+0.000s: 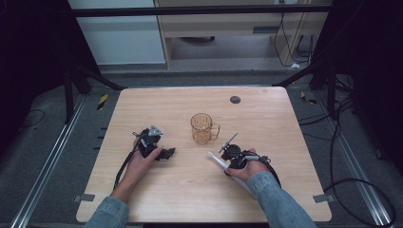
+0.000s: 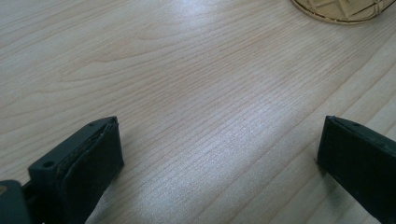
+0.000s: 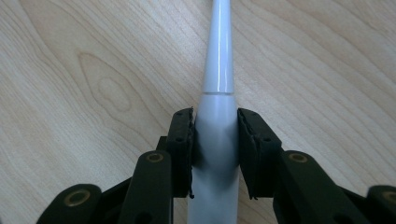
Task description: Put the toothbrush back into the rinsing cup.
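**White tool clamped in right gripper, amber mug waiting at centre**

- Wooden table (image 1: pixel 190 190). Amber glass mug (image 1: pixel 203 128) stands upright near the middle, handle toward 3 o'clock. Small dark disc (image 1: pixel 235 99) on the table at 12 o'clock from the mug, well apart.
- Right gripper (image 1: pixel 227 156) sits at about 5 o'clock from the mug, near it. Its jaws are closed on a white tapered tool (image 3: pixel 218 107), possibly an electric toothbrush handle; can't confirm, the far end runs out of the right gripper view. Jaws pinch the thick body just below the seam where the narrow neck begins. In the high view the tool lies low and slanted, one end toward 10 o'clock.
- Left gripper (image 1: pixel 166 153) at 8 o'clock from the mug, held low over the wood. Jaws spread wide, nothing between them; the mug's base rim peeks in at the top of the left gripper view.
- Handling, my read: the tool looks like smooth rigid plastic, light, slick and round, so liable to roll or swivel in a two-pad pinch. The thick body is the sound place to hold; the neck is too thin. Mug is glass: hard, breakable, may tip if knocked.
- Pose: both forearms, in denim sleeves, come in from 6 o'clock. Right hand (image 1: pixel 247 167) wraps its gripper from behind; left hand (image 1: pixel 140 164) likewise, wrist low.
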Motion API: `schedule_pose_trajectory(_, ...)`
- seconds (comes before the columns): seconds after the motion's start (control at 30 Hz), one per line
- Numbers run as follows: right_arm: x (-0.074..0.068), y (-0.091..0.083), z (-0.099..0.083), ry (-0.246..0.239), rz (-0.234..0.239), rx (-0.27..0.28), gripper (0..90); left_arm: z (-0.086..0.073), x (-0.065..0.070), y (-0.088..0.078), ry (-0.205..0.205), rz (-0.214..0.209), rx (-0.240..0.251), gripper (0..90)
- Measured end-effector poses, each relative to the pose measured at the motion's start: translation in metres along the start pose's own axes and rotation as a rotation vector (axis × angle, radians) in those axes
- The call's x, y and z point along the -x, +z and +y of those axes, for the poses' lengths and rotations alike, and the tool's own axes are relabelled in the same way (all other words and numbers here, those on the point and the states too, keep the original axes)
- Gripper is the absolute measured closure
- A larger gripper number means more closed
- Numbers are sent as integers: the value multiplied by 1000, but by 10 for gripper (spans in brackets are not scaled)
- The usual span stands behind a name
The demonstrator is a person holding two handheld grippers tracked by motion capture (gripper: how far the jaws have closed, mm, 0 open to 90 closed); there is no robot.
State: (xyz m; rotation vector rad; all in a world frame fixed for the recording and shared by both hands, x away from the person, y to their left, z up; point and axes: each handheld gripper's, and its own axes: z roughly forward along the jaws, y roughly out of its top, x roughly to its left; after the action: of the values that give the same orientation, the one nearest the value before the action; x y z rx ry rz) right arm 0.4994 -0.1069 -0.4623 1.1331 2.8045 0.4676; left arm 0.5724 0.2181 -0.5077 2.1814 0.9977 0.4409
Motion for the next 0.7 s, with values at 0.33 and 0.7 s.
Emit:
schedule_pose_trajectory(0.33, 6, -14, 0, -2, 4, 12, 675, 0, 0, 0, 3, 0, 0, 0)
schedule_pose_trajectory(0.7, 18, -38, 2, 25, -12, 64, 676, 0, 0, 0, -1, 0, 0, 0)
